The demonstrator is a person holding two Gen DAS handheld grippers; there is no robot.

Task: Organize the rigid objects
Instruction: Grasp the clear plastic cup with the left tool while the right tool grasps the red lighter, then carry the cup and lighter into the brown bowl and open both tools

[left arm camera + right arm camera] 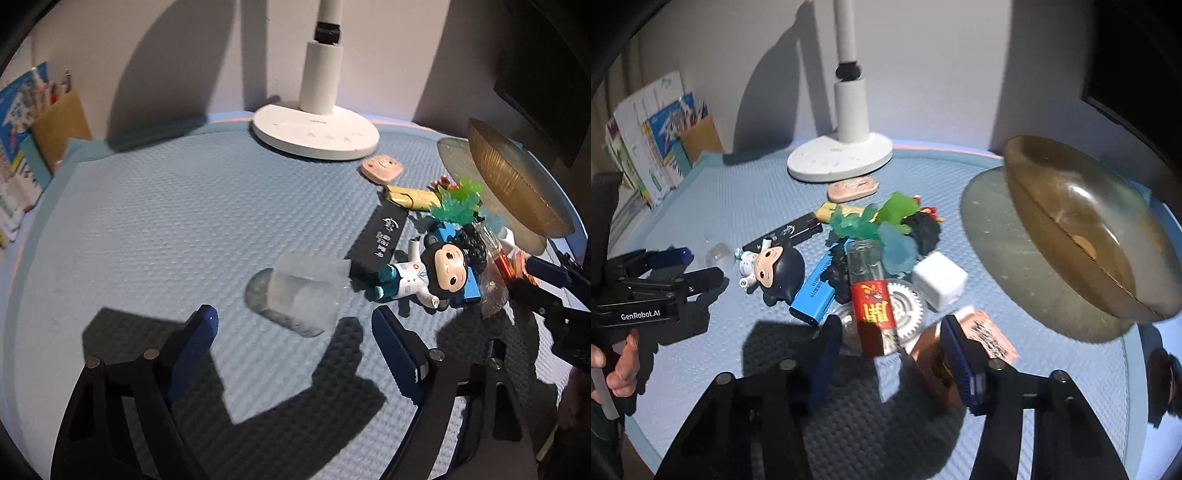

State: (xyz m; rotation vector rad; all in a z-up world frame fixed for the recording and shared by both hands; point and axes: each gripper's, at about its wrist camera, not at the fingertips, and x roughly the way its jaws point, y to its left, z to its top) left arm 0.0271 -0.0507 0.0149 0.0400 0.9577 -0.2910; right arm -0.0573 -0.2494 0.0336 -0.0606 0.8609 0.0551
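Note:
A pile of small objects lies on the blue mat: a dark-haired doll figure (436, 275) (774, 264), a black bar (382, 236), a blue bar (814, 291), a white cube (940, 280), a white gear (905, 306), green plastic leaves (882, 218) and a clear tube with a red label (873, 299). A clear plastic cube (306, 291) lies on the mat just ahead of my left gripper (295, 332), which is open and empty. My right gripper (892, 332) is open, with the red-labelled tube between its fingers. A brown glass bowl (1082, 236) stands at the right.
A white desk lamp base (314, 133) stands at the back. Books and a brown box (665, 140) line the far left edge. A pink oval piece (380, 170) lies by the lamp. A copper-coloured box (990, 332) sits beside my right finger.

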